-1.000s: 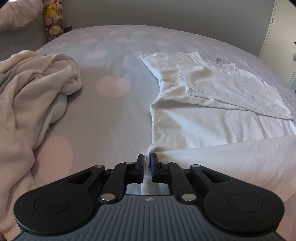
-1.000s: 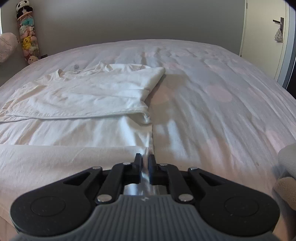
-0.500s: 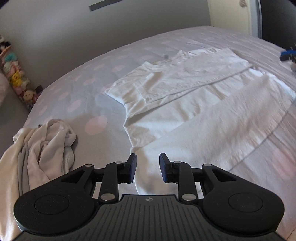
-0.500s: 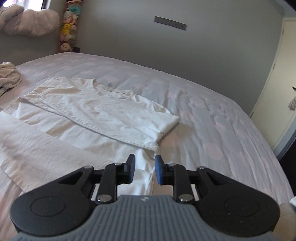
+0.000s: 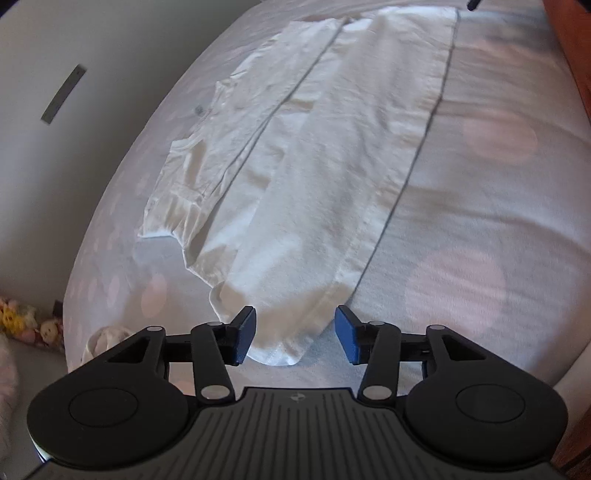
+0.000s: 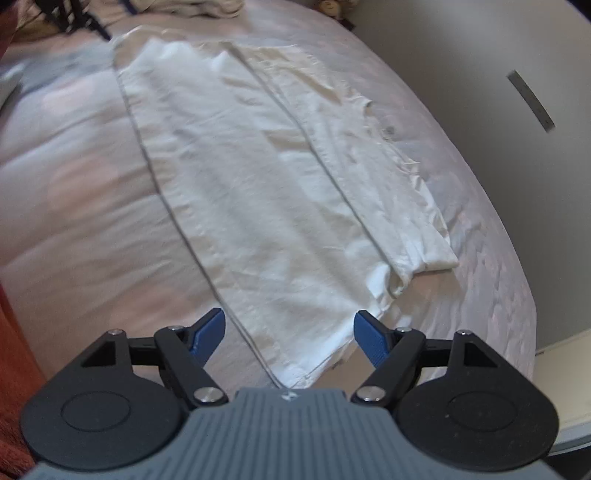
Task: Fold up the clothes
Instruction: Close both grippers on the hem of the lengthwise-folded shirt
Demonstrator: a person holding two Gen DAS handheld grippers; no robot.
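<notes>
The white T-shirt [image 5: 325, 177] lies flat on the bed [image 5: 498, 229], on a pale cover with pink dots, already folded lengthwise into a long band with one side panel laid over the middle. It is thin cotton by the look of it: light, limp, and quick to wrinkle, as the creases along its length show. I judge it will sag between any two grip points and will slide easily over the cover, so it wants lifting by two corners at once and not dragging. The sound places to take hold are the two corners of one short end, where the hem gives a doubled edge. The left gripper [image 5: 294, 339] stands released, and its jaws have just been opening; one end of the shirt lies between and below its fingertips [image 5: 244, 338], untouched by the pads. The right gripper [image 6: 289, 339] is likewise released, its jaws having just opened wide, with the other end's corner [image 6: 295, 369] lying between them, not pinched. Each tong thus hangs just above its own end of the band. A heap of pale laundry [image 6: 192, 5] sits well apart.
</notes>
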